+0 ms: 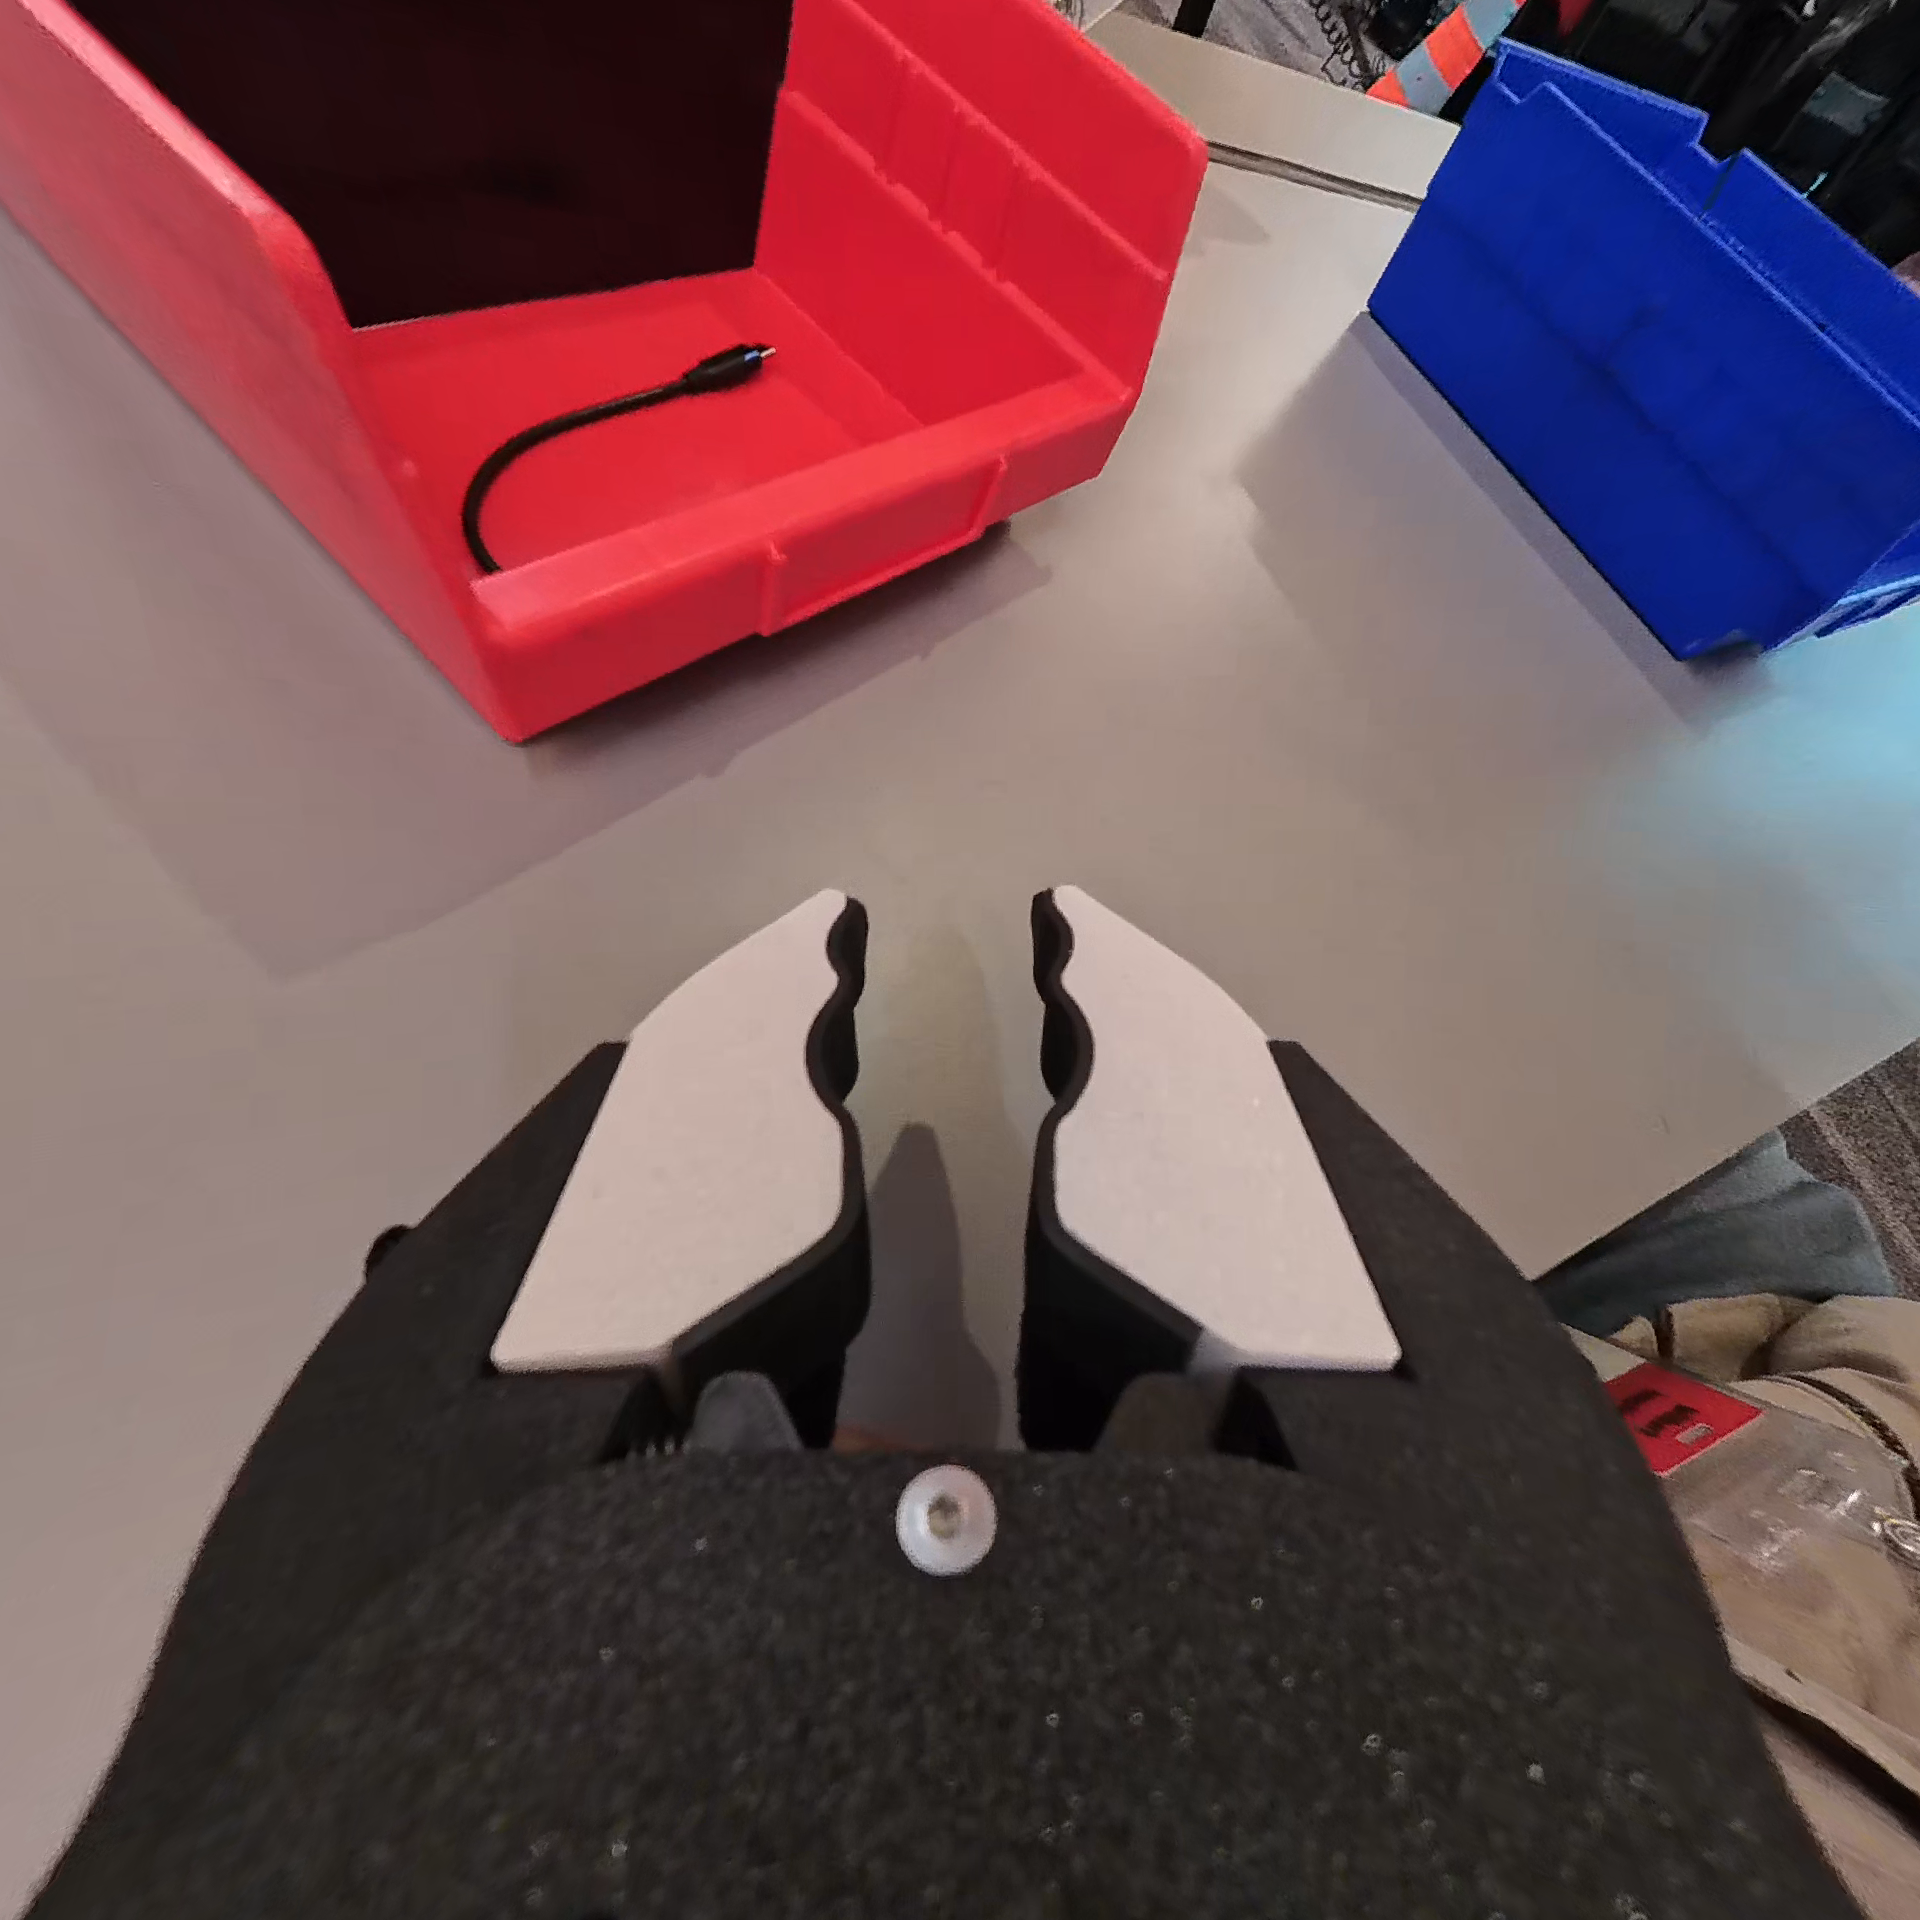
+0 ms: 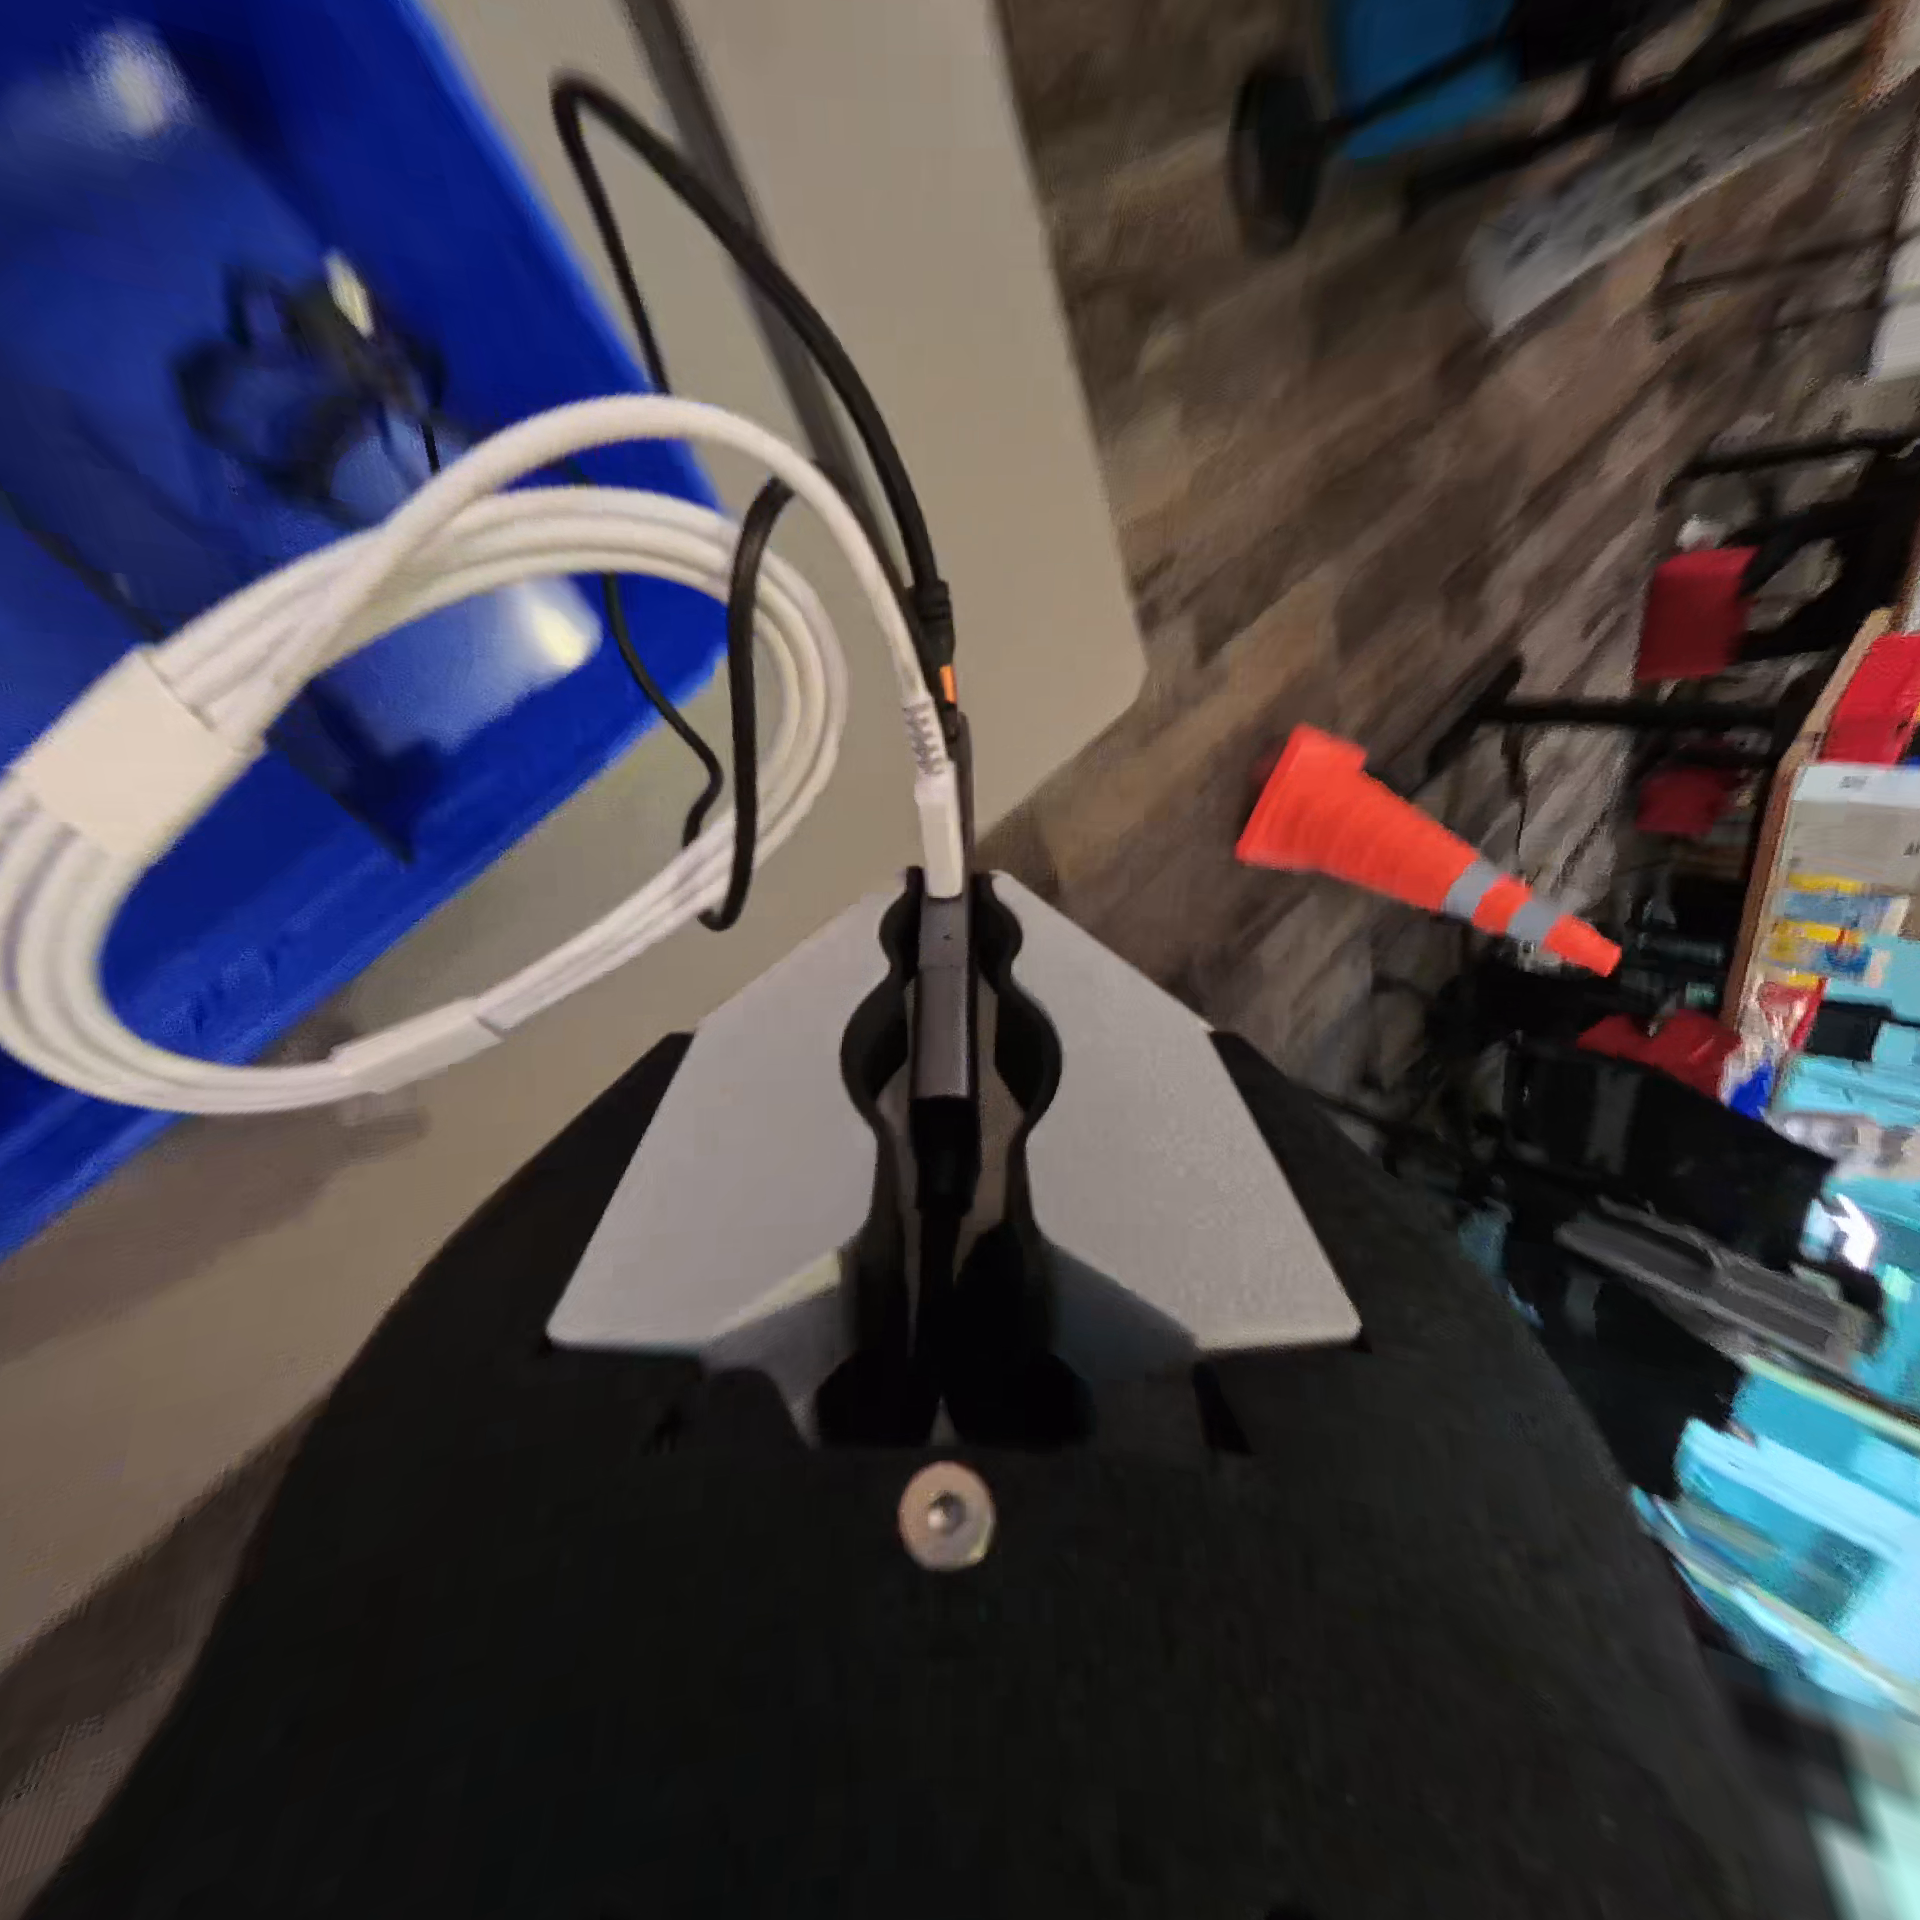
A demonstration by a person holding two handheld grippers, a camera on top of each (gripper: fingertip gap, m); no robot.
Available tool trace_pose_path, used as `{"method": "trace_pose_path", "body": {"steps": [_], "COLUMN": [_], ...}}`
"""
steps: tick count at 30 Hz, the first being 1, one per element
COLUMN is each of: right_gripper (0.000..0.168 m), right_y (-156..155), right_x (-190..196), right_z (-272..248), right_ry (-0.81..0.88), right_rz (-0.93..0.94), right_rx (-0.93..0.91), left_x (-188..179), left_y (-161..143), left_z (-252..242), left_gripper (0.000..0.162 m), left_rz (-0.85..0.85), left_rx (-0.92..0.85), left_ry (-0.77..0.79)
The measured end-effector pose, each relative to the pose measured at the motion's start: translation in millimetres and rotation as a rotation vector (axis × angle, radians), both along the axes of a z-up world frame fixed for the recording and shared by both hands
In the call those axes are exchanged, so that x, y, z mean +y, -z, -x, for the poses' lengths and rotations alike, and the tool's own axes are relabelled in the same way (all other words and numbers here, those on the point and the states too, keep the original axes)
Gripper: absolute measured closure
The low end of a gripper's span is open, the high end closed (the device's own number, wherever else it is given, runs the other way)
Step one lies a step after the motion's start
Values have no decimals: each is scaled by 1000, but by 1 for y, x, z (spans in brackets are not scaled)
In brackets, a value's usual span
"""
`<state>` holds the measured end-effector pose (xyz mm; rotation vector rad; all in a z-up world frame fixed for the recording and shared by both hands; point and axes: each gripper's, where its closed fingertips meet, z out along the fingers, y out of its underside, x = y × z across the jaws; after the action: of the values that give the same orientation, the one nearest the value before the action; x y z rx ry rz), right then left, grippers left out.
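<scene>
My left gripper is open and empty, low over the grey table. Ahead of it stands a red bin with a short black cable lying inside. A blue bin stands at the right. My right gripper is shut on the grey plug end of a cable. A coiled white cable with a white band and a thin black cable hang from the jaws, lifted beside the blue bin, which holds dark cables, blurred.
The table edge runs just right of the held cables, with patterned floor beyond. An orange cone lies on the floor among red and blue-green boxes. A person's beige clothing with a red tag shows at the left view's lower right. My hands' fingertips stand some 70 cm from each other.
</scene>
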<state>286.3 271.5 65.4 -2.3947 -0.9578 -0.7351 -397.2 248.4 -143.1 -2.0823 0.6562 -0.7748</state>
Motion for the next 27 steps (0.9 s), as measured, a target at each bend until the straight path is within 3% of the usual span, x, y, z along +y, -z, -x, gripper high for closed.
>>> {"method": "trace_pose_path", "body": {"steps": [4, 9, 15, 20, 27], "right_gripper": [161, 160, 161, 160, 160], "right_y": [-46, -45, -6, 30, 91], "right_x": [6, -10, -17, 15, 73], "right_z": [23, 27, 20, 29, 105], "right_ry": [-145, -208, -145, -105, -18], "right_rz": [-256, -207, 63, 269, 442], "right_rx": [171, 164, 18, -185, 43], "left_x": [1, 2, 1, -1, -3], "left_y": [2, 5, 7, 9, 13], "left_z": [2, 1, -6, -12, -6], "left_gripper": [131, 131, 131, 131, 131], "left_rz": [13, 28, 35, 36, 40], "left_rx": [1, 0, 11, 25, 44], "left_ry": [-7, -6, 14, 33, 24]}}
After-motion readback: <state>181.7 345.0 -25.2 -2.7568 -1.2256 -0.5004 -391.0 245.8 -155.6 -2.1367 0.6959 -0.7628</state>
